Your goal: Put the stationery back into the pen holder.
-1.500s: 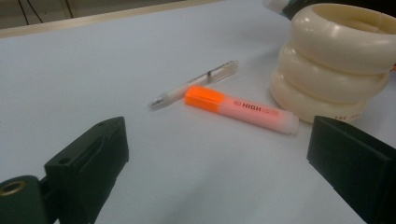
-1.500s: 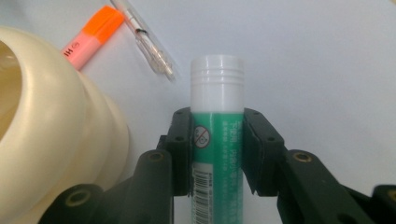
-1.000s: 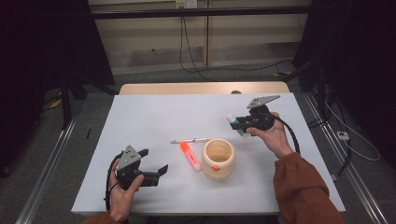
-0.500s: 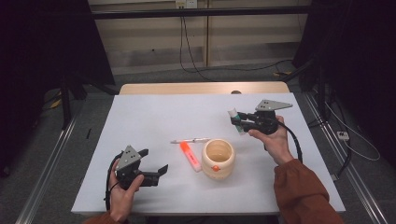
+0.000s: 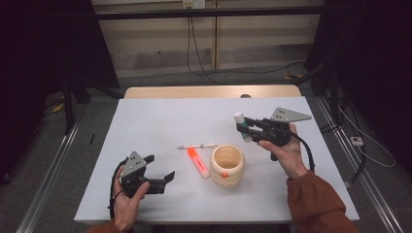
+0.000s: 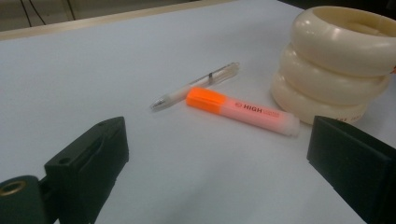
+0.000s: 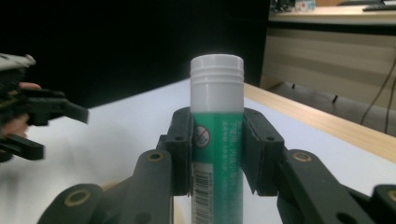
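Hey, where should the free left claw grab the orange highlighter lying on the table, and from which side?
Probably the middle of the orange highlighter's barrel, coming straight down from above with the jaws across its width. It lies flat, long and slim. The pen lies close by its cap end and the cream ringed pot stands near its other end, so mid-barrel leaves most room. The left claw is already open.

The left claw [image 5: 163, 178] sits low in the person's left hand [image 5: 127, 200], its jaws spread wide apart with nothing between them, the grey three-cornered plate on top tilted upward. The right claw [image 5: 243, 125] is raised in the right hand [image 5: 286, 153], whose forearm wears a rust-coloured sleeve [image 5: 316, 204]; its jaws are closed against both sides of a glue stick [image 7: 217, 140], which stands upright between them, white cap above the jaw tips
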A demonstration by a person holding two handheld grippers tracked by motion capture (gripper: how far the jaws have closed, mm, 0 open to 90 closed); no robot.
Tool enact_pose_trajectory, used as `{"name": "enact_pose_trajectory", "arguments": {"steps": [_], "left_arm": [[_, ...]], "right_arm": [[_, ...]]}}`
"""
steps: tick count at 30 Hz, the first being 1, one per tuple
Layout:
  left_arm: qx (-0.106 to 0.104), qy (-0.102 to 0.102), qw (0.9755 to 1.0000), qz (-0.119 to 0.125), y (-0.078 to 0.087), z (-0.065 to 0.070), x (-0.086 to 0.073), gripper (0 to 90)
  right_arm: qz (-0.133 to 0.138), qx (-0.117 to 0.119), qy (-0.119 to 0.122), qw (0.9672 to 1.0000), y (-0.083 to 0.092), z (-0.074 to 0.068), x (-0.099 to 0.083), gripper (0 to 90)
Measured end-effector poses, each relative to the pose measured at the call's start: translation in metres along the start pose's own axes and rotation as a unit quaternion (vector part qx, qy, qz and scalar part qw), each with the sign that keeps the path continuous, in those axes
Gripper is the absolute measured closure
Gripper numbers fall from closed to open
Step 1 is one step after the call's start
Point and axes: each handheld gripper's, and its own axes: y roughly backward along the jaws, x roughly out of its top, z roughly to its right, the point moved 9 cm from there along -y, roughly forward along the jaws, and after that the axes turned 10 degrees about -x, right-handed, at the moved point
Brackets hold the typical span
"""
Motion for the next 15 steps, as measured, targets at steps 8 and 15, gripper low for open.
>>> {"name": "enact_pose_trajectory", "arguments": {"steps": [8,15], "left_arm": [[0.002,0.004,1.0,-0.001,0.0,-0.001,-0.001,5.4],[0.002,0.007,1.0,0.002,0.0,-0.001,0.0,5.4]], "right_arm": [[0.025,0.02,-0.01,0.9994,0.007,-0.014,0.012,66.6],[0.031,0.041,-0.017,0.9985,0.011,-0.03,0.016,66.5]]}}
